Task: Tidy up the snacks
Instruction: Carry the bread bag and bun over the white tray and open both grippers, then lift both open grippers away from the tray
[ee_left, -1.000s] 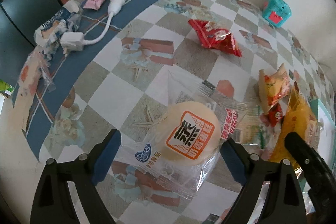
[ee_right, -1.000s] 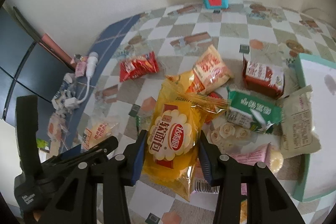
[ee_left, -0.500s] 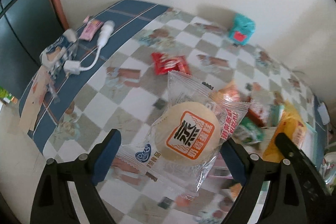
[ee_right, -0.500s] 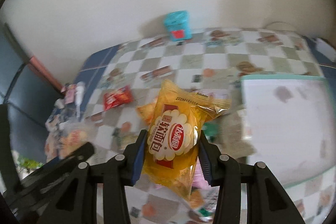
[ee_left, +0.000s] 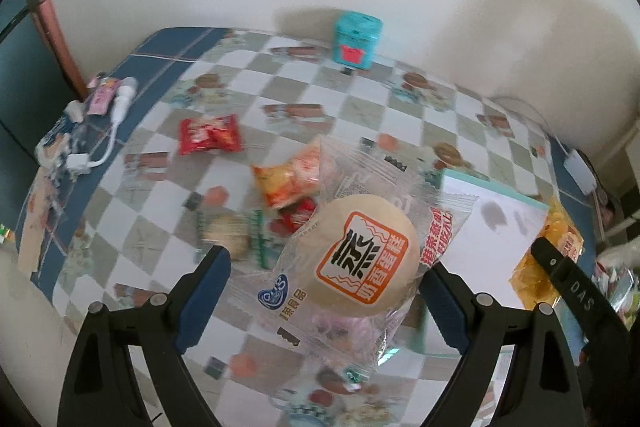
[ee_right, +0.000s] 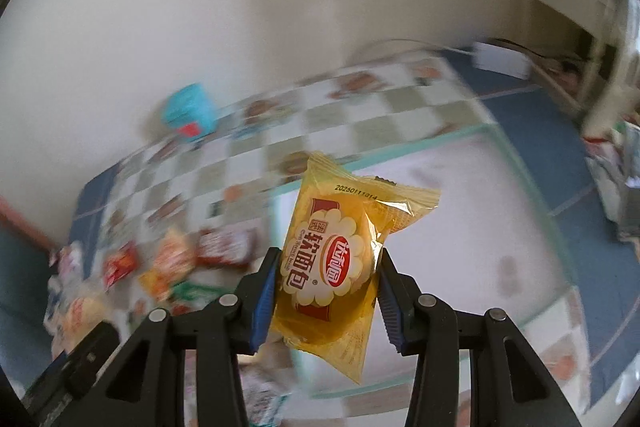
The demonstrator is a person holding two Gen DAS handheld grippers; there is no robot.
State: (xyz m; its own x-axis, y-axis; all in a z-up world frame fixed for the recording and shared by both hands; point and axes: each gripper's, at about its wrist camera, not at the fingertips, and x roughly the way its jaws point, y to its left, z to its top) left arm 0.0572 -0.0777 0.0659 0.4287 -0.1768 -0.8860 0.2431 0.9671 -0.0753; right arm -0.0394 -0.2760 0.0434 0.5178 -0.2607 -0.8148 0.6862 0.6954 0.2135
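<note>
Checkered table [ee_left: 248, 75] below; both tilted-down tools grip snacks: left tool [ee_left: 324, 291] cake packet [ee_left: 356, 259], right tool [ee_right: 326, 291] yellow bread packet [ee_right: 340, 259]

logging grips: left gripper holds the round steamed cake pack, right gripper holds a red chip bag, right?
Not quite. The left gripper does hold the steamed cake pack, but the right gripper is shut on a yellow soft bread pack, as the right wrist view shows.

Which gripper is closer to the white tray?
Right. The right gripper, holding the yellow bread packet, hangs above the white tray; the left gripper sits beside its edge.
</note>
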